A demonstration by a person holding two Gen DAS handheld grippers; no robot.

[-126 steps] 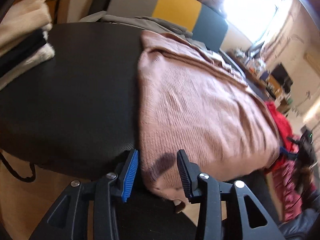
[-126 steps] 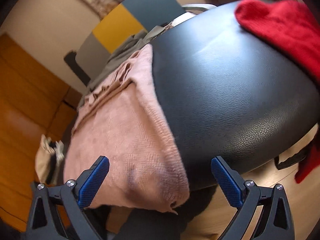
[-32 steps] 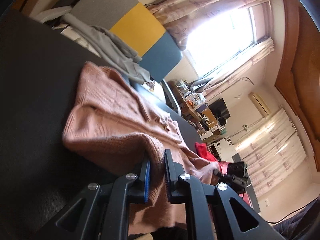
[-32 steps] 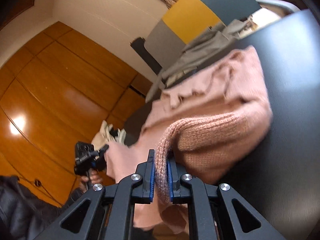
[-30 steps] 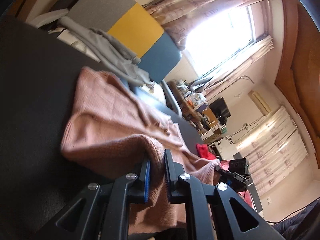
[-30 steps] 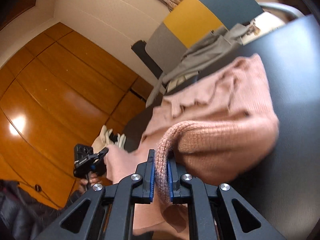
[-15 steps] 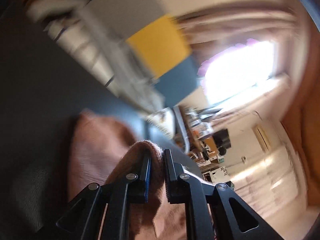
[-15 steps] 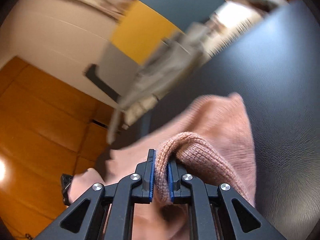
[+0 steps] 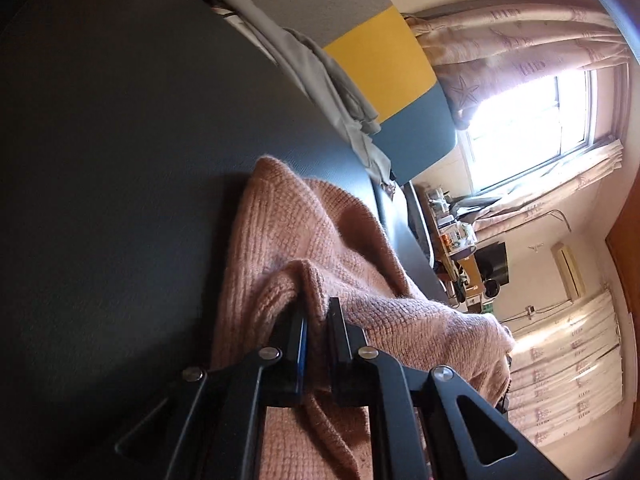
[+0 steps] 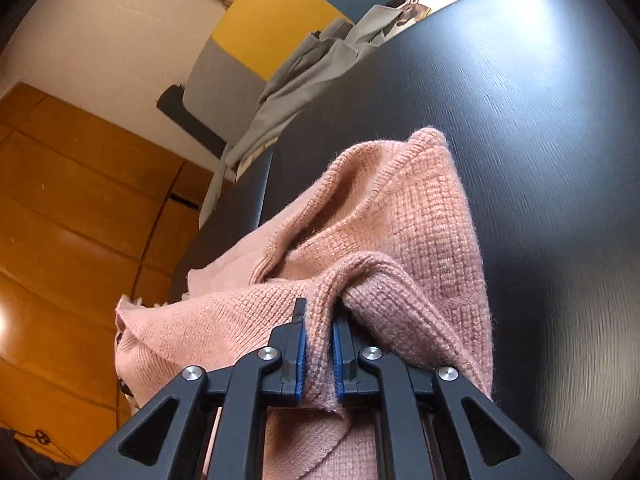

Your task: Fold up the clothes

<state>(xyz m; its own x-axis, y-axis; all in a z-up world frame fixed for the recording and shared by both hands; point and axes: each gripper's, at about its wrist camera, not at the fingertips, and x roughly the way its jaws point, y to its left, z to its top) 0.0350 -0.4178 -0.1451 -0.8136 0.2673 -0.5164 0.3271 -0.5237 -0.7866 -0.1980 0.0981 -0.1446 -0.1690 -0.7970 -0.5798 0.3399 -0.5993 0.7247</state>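
Observation:
A pink knitted sweater (image 9: 304, 236) lies bunched on the black table (image 9: 120, 160). My left gripper (image 9: 316, 312) is shut on a fold of its edge, low over the table. In the right wrist view the same sweater (image 10: 404, 224) is doubled over itself, its far end resting on the table (image 10: 540, 160). My right gripper (image 10: 319, 320) is shut on a ribbed fold of the knit. The part of the sweater below both grippers is hidden by the black fingers.
A grey garment (image 9: 320, 68) hangs over a grey, yellow and blue chair back (image 9: 380, 60) at the table's far edge; the right wrist view shows the garment (image 10: 304, 76) too. A bright window (image 9: 532, 128) and a cluttered desk (image 9: 452, 236) lie beyond. Wooden wall panels (image 10: 80, 220) stand left.
Both grippers, each still holding the sweater's hem, have carried it forward over the garment, so the sweater is now doubled and its far part is much shorter. The views have dropped lower towards the table.

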